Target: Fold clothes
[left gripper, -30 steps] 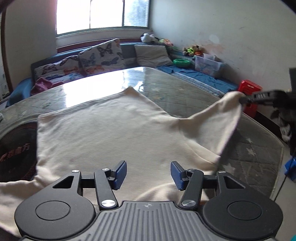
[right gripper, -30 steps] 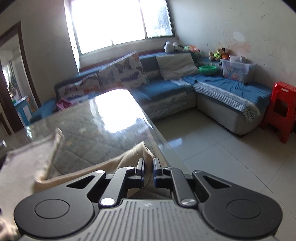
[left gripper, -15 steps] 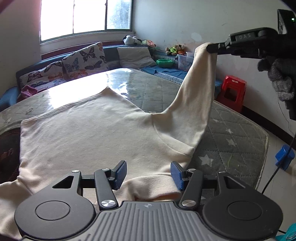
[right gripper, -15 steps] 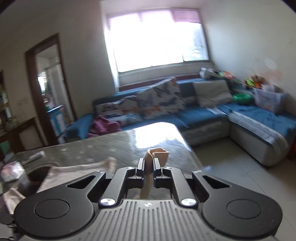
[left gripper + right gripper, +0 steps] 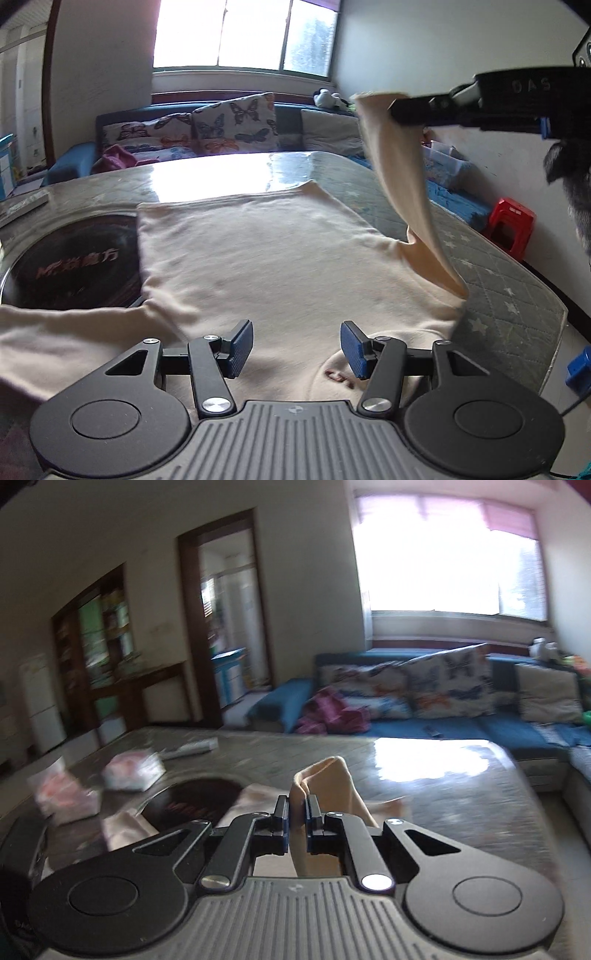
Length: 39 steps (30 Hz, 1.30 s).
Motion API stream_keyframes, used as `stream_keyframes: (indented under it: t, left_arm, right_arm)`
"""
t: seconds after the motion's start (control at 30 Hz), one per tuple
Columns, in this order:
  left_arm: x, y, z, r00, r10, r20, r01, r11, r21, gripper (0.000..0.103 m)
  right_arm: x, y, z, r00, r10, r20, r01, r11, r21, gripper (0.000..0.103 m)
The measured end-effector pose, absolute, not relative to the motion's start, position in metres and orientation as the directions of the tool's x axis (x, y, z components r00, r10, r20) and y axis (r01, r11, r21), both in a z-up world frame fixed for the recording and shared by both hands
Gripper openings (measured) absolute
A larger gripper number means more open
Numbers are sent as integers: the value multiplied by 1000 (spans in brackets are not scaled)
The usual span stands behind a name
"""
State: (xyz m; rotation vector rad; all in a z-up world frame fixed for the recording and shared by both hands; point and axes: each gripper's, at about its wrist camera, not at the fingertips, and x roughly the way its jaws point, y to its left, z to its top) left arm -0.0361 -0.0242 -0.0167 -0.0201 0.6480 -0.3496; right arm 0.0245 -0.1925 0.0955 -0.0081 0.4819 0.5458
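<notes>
One cream sweatshirt (image 5: 280, 266) of soft, slightly fuzzy knit is spread flat across the middle of the left wrist view, on a grey quilted table cover (image 5: 495, 295) stitched with small stars and glazed with window glare toward the far end. A sleeve (image 5: 402, 177) is drawn up from the right shoulder of the garment into a long tapering strip, and its cuff is pinched in the right gripper (image 5: 397, 110), seen as a black bar entering from the upper right. In the right wrist view the same cuff (image 5: 325, 786) is seen bunched into a folded peak between the two black fingers of the right gripper (image 5: 297, 814), which are pressed together on the cloth. The left gripper (image 5: 296, 347) is held low over the collar end of the garment at the bottom centre, its ribbed blue pads (image 5: 242, 347) standing well apart with nothing gripped between them. A round dark panel (image 5: 70, 266) with reddish lettering is set into the table at the left, partly covered by the other sleeve. A blue sofa (image 5: 461, 731) with butterfly-print cushions (image 5: 236, 122) is ranged under the bright window.
</notes>
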Motion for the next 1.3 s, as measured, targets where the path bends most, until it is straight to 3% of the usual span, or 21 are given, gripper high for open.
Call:
stream_keyframes:
  t: [0.3,0.43,0.8,1.03,1.3]
  left_arm:
    - [-42,-7,-24,742,-292,-603,256,955,-148,56]
    - [-41,-6,-24,745,-278,-606,241,960,-144,56]
    - [-40,-8,-10,780,-252,-572,219,967,-128,54]
    - [-24,-21,-13,759,-310,-572,279,949,-144,37]
    - [-10,-23,-17,748,-316,-584,272,948,-165,35]
  right_arm:
    - [25,-117,28,559,569,-603,-631,764,136,7]
    - [22,-113,18,504,582,-638,-666,732,142,14]
    - [8,-187,13,565,473,-676,-568,817,97,18]
    - [4,-240,-11,581,392,-713,-442,888,128,17]
    - [32,-231,10,630,420,-653,-486,870,90,17]
